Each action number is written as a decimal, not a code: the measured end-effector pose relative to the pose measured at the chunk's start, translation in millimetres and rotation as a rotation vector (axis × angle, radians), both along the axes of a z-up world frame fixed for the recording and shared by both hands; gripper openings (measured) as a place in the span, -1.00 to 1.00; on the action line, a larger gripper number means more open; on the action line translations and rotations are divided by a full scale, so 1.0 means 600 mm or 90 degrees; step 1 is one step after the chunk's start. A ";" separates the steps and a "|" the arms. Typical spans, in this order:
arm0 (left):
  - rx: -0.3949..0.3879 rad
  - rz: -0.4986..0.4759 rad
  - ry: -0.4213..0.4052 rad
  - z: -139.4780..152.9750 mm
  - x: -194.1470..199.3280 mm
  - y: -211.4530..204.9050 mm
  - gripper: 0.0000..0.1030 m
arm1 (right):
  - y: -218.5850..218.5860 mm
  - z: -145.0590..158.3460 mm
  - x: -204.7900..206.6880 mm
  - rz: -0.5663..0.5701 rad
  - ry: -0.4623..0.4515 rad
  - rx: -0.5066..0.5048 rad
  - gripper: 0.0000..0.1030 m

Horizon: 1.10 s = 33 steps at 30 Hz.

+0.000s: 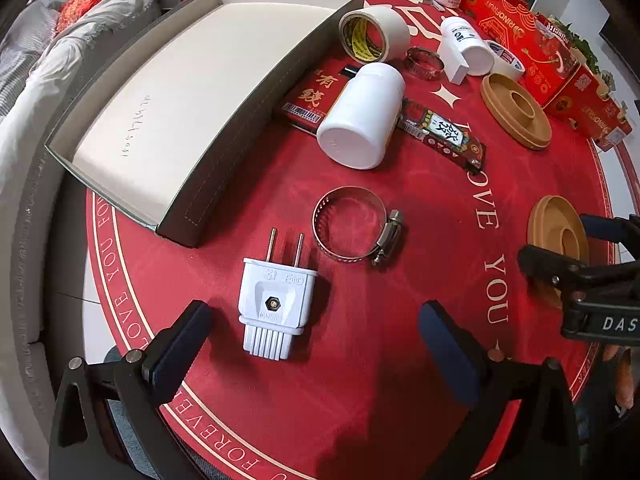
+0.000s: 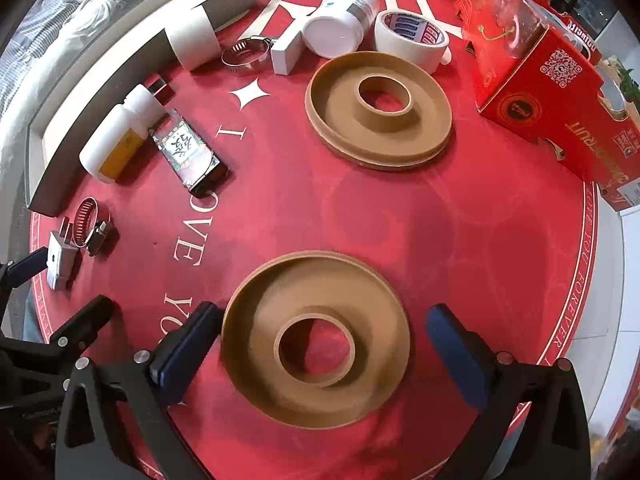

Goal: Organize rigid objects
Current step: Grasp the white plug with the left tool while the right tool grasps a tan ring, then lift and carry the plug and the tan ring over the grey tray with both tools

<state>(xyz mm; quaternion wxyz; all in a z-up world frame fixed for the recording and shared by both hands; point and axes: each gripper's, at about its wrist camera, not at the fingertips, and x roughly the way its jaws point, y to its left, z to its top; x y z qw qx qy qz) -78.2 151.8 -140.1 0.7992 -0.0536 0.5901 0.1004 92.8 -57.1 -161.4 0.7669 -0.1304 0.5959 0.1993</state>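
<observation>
A white two-pin plug (image 1: 276, 304) lies on the red mat, between the open fingers of my left gripper (image 1: 316, 344). A metal hose clamp (image 1: 354, 226) lies just beyond it. An empty grey box (image 1: 180, 92) with a white inside stands at the left. My right gripper (image 2: 324, 352) is open around a tan plastic ring dish (image 2: 316, 336); its left pad (image 2: 188, 340) is close to the dish rim. A second tan ring dish (image 2: 378, 110) lies farther away. The right gripper also shows in the left wrist view (image 1: 580, 276).
A white bottle (image 1: 362, 114) lies on its side over red packets (image 1: 444, 134). Tape rolls (image 1: 374, 34), another white bottle (image 1: 468, 46), a second clamp (image 1: 424, 64) and a white block (image 2: 286, 50) lie beyond. Red gift boxes (image 2: 544, 96) stand at the right. The mat (image 1: 360, 360) ends near me.
</observation>
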 end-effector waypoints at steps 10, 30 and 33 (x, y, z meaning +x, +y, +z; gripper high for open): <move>-0.007 0.004 0.002 0.007 0.032 -0.050 1.00 | -0.037 0.051 -0.014 -0.003 -0.028 0.004 1.00; -0.113 0.080 -0.070 0.114 0.056 -0.048 -0.35 | -0.096 0.123 -0.047 -0.065 0.051 0.086 0.70; -0.116 0.104 -0.096 0.153 0.056 -0.040 -0.35 | -0.108 0.159 -0.046 -0.069 0.032 0.115 0.70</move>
